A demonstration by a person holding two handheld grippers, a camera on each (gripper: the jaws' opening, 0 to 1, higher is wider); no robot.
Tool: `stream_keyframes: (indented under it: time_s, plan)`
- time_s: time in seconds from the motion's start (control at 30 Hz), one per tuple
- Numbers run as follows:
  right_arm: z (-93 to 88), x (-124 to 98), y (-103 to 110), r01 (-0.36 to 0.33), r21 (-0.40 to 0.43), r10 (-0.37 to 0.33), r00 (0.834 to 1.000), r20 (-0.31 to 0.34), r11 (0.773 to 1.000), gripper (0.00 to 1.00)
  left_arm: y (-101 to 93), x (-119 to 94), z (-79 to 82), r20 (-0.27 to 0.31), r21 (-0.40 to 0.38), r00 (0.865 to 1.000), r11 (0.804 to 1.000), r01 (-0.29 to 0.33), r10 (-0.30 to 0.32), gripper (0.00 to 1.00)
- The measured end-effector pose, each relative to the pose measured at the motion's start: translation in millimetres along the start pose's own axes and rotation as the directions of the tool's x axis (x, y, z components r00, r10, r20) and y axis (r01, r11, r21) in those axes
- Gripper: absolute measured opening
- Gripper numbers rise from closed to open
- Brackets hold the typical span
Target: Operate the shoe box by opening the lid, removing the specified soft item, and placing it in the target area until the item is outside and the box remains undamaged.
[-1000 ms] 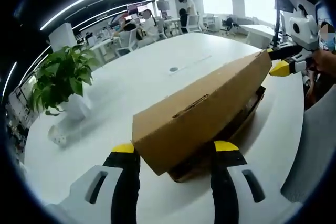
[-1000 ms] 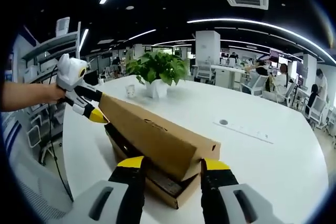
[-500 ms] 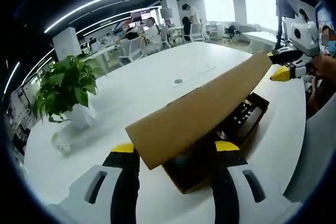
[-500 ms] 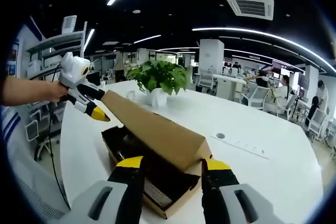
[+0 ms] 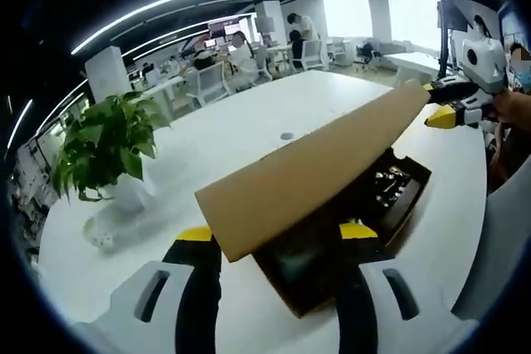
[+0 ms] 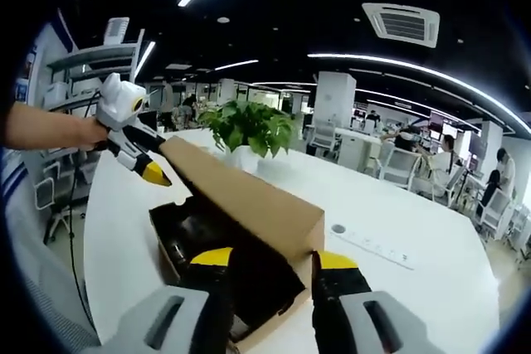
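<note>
**Lid raised at both ends, dark contents exposed**

Left tongs [image 5: 270, 242] and right tongs [image 6: 270, 259] each pinch an end of the cardboard lid [image 5: 307, 167], tilted above the shoe box [image 6: 178, 234] on the white surface [image 5: 216, 134]; dark contents lie just beyond each pair, indistinct; probably light, yielding; grip mid-bulk, sparing the thin walls.
</note>
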State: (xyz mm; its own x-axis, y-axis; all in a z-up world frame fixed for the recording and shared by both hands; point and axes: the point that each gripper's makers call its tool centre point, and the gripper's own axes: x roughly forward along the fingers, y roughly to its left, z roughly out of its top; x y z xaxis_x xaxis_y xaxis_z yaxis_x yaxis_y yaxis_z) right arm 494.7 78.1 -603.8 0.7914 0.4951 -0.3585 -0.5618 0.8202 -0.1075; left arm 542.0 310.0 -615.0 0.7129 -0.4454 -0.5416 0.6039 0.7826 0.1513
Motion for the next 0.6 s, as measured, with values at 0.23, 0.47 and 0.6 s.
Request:
stream_keyframes:
  time_s: [0.23, 0.47, 0.6]
  plan:
    - [5.2, 4.3, -8.9, 0.014, -0.026, -0.013, 1.0, 0.007, 1.0, 0.28, 4.7, 2.3, 6.0, 0.005, 0.009, 1.0, 1.0, -0.005, 0.005, 0.5]
    - [9.3, 7.6, -20.0, 0.039, -0.054, -0.038, 0.999, 0.01, 0.998, 0.2, 14.3, 5.4, 11.8, 0.016, -0.004, 1.0, 1.0, -0.013, 0.013, 0.45]
    - [10.8, 10.4, -30.0, 0.071, -0.056, -0.072, 0.997, -0.003, 0.996, 0.1, 18.9, 6.8, 14.3, 0.017, -0.006, 1.0, 1.0, -0.019, 0.02, 0.41]
